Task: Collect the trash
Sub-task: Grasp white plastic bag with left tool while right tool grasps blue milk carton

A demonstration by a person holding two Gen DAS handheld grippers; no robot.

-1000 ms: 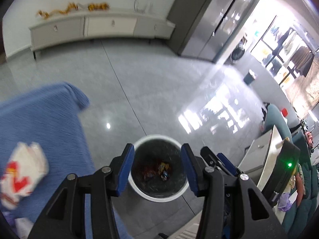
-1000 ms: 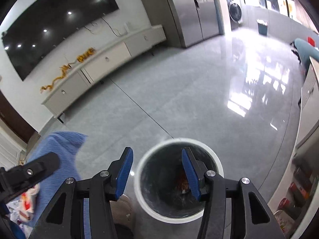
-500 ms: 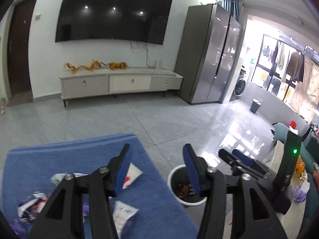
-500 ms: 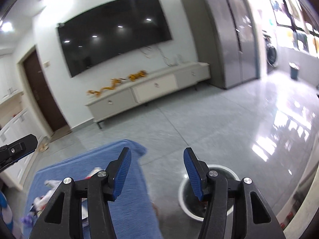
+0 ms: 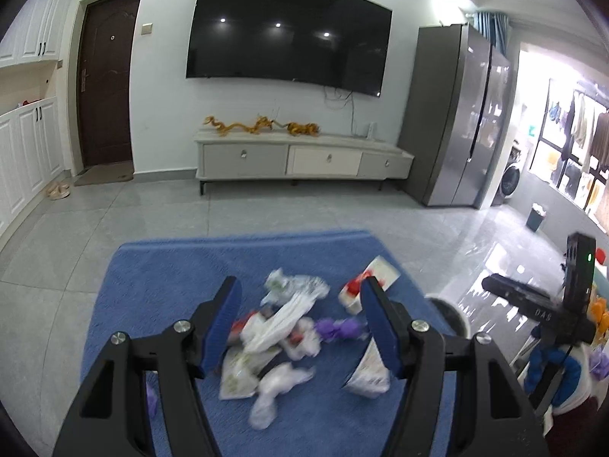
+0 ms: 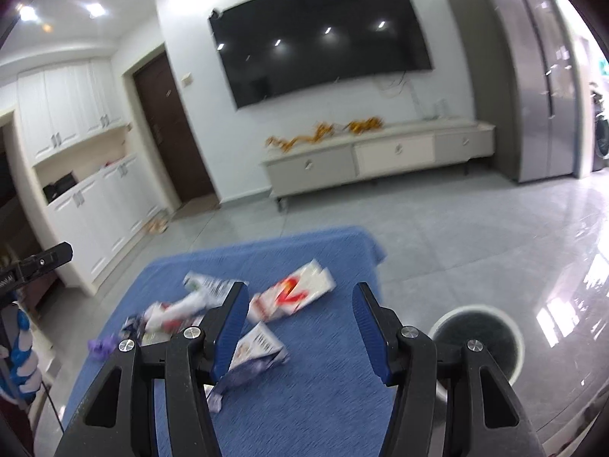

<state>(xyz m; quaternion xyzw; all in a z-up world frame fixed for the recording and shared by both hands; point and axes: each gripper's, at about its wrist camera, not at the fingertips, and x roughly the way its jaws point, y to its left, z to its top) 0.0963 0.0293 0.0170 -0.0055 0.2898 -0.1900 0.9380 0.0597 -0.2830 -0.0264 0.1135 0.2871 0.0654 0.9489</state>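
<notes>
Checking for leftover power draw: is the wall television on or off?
Off. The television screen is plain black, showing only reflected ceiling lights.

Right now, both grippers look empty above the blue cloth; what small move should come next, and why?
Probably lower the left gripper, its jaws opening with nothing between them, onto the white wrapper below; litter still covers the blue cloth beside the bin.

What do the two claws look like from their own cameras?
Both match: the left claw and right claw have black angular frames with triangular cut-outs, silver screw heads at the joints, and blue ribbed pads on the fingers' inner faces.
</notes>
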